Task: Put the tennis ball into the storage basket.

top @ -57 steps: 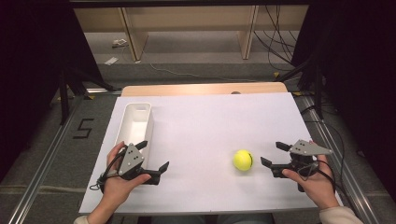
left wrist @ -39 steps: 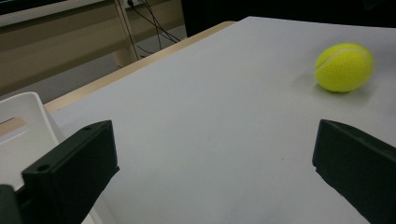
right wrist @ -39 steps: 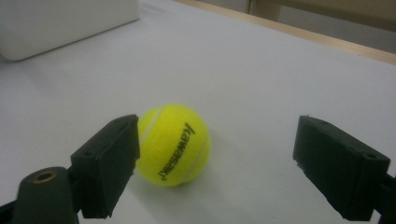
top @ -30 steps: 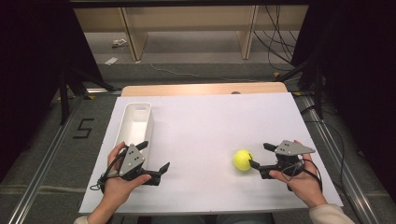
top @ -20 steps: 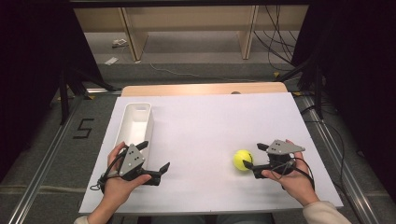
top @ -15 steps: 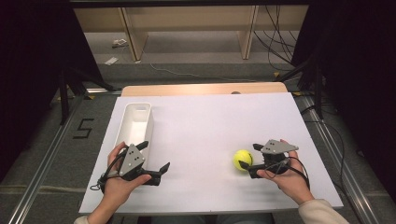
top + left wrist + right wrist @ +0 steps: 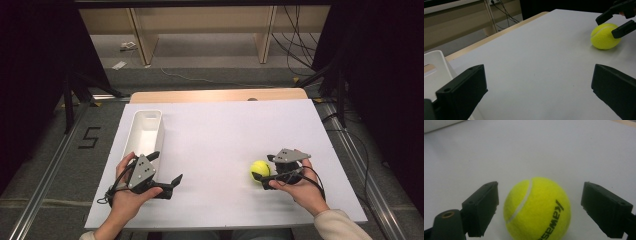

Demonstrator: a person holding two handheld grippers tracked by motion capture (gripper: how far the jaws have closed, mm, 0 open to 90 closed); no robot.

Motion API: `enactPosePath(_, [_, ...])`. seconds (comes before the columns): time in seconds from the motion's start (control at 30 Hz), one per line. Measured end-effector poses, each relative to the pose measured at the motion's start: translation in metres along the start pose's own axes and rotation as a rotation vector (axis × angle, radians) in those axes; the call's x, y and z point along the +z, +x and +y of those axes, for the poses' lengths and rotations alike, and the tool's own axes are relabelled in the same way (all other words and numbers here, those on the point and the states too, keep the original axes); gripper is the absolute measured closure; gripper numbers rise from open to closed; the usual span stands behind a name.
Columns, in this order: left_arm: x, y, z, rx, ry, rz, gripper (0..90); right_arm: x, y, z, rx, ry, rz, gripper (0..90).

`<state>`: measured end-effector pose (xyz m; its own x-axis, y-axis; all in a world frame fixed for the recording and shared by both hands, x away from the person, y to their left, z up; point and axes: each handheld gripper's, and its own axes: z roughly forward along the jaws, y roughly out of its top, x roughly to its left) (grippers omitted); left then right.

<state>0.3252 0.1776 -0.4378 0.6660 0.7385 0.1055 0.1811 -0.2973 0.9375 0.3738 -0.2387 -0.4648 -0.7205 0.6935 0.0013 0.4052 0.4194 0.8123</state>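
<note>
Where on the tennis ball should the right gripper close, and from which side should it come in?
Across the widest part of the tennis ball, one jaw on each side. The right gripper already comes in low from the ball's right along the table, its open jaws straddling it with gaps on both sides. A round ball probably slips out if pinched above or below its middle.

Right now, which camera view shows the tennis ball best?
The right gripper view: the tennis ball sits close between the open fingers, its seam and black lettering readable. The left gripper view shows it farther off; the high view shows a small yellow ball beside the right gripper.
</note>
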Motion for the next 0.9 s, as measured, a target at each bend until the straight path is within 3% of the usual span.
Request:
enactPosePath(0.4, [-0.001, 0.000, 0.000, 0.000, -0.005, 0.000, 0.0, 0.017, 0.001, -0.002, 0.019, 0.056, 0.012, 15.5])
enactPosePath(0.9, [-0.001, 0.000, 0.001, 0.000, -0.005, 0.002, 0.0, 0.019, 0.001, -0.004, 0.035, 0.080, 0.021, 15.6])
